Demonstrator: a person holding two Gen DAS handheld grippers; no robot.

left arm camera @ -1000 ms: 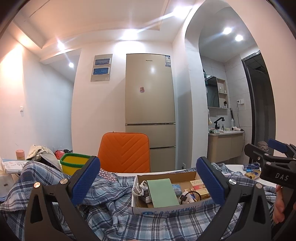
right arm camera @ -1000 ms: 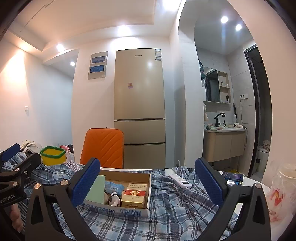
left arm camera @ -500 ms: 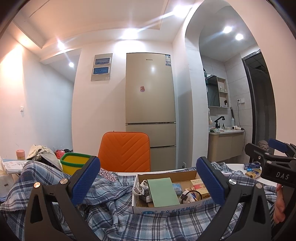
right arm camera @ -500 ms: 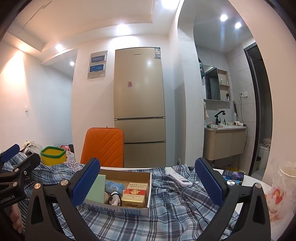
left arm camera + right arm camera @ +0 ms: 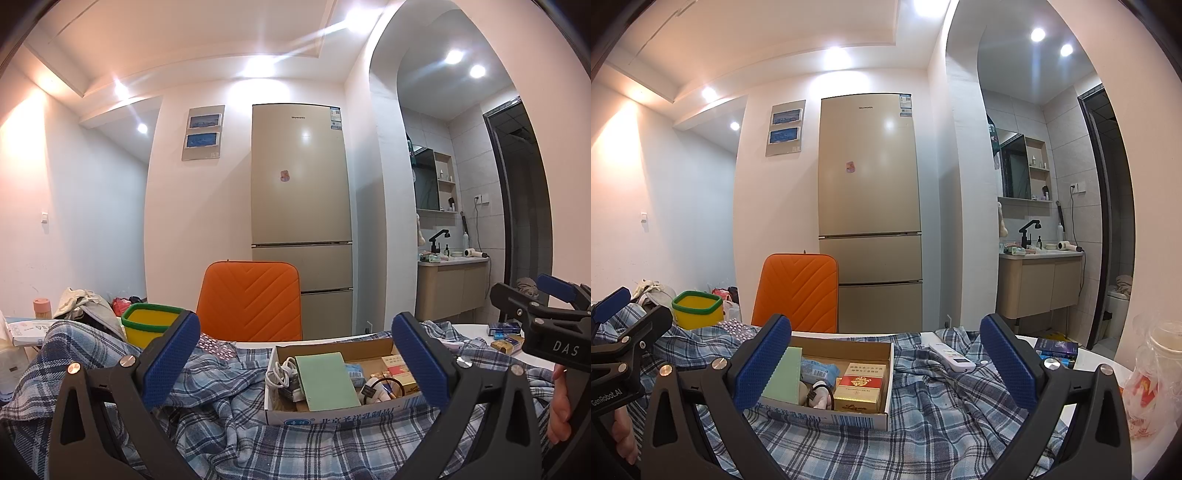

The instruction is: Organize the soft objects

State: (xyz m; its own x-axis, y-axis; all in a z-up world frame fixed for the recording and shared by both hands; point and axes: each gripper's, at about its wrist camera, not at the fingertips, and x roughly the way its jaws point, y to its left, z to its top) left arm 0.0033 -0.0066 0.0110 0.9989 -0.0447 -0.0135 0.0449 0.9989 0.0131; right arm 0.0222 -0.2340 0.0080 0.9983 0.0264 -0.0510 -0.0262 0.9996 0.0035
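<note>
In the left wrist view, the left gripper (image 5: 295, 360) is held level above the table with its blue pads wide apart and nothing between them, a stance judged to be one of readiness rather than of grasping. Below it a blue plaid shirt (image 5: 221, 417) is spread in loose folds, and a cardboard box (image 5: 332, 415) of small items is seen resting on the cloth, so the cloth is pinned and can hardly be gathered until the box is moved. The right gripper (image 5: 546, 314) is seen at the frame's right edge. In the right wrist view, the right gripper (image 5: 884, 360) is likewise held with fingers spread and empty over the same shirt (image 5: 960, 406), on which a white remote control (image 5: 951, 356) also lies, beside the box (image 5: 827, 417).
</note>
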